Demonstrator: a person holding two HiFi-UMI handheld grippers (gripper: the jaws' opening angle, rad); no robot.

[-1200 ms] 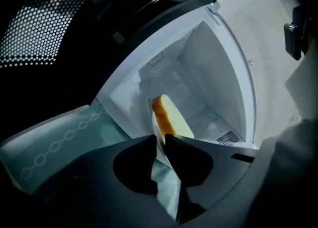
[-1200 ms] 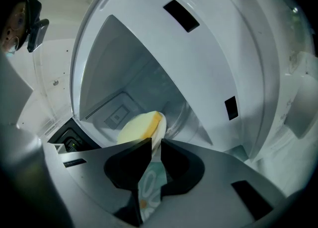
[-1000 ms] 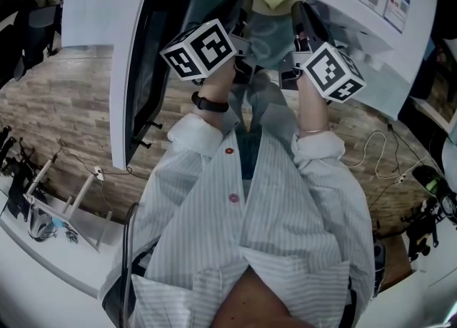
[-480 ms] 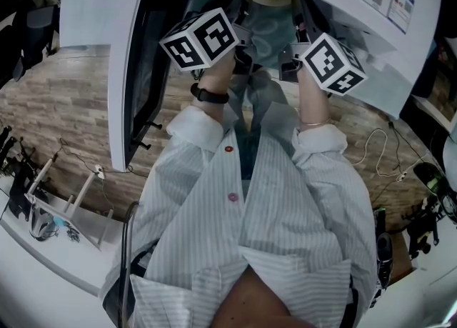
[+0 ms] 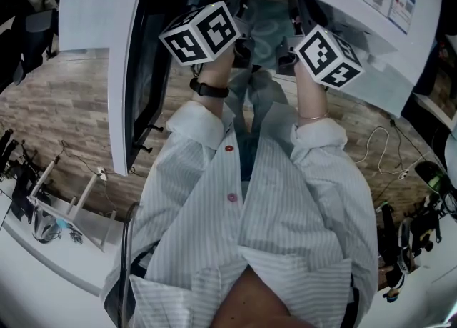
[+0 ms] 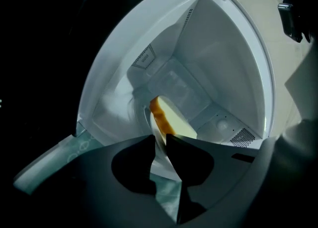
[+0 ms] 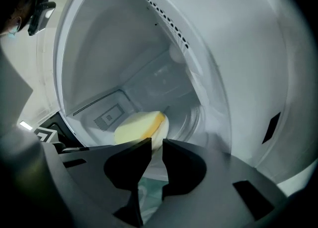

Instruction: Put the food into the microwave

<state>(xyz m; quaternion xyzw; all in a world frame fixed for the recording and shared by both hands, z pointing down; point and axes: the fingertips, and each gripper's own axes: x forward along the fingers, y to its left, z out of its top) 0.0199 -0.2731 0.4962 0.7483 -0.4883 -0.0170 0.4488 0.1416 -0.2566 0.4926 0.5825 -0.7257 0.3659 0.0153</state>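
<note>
The microwave door (image 5: 139,69) hangs open at 9 o'clock. The left gripper (image 6: 159,140) holds the plate (image 6: 163,175) rim between narrow jaws that have just been easing apart. The yellow, orange-crusted food slice (image 6: 171,120) sits on the plate inside the microwave (image 6: 223,63) cavity. The right gripper (image 7: 156,145) pinches the same near rim, sharing the load. Both grippers sit slightly nearer 12 o'clock than a second ago.

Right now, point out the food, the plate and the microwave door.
food (image 7: 139,126): right gripper view, its pale top face.
plate (image 5: 268,33): head view, bare patch below the food.
door (image 5: 143,83): head view, its dark window.
</note>
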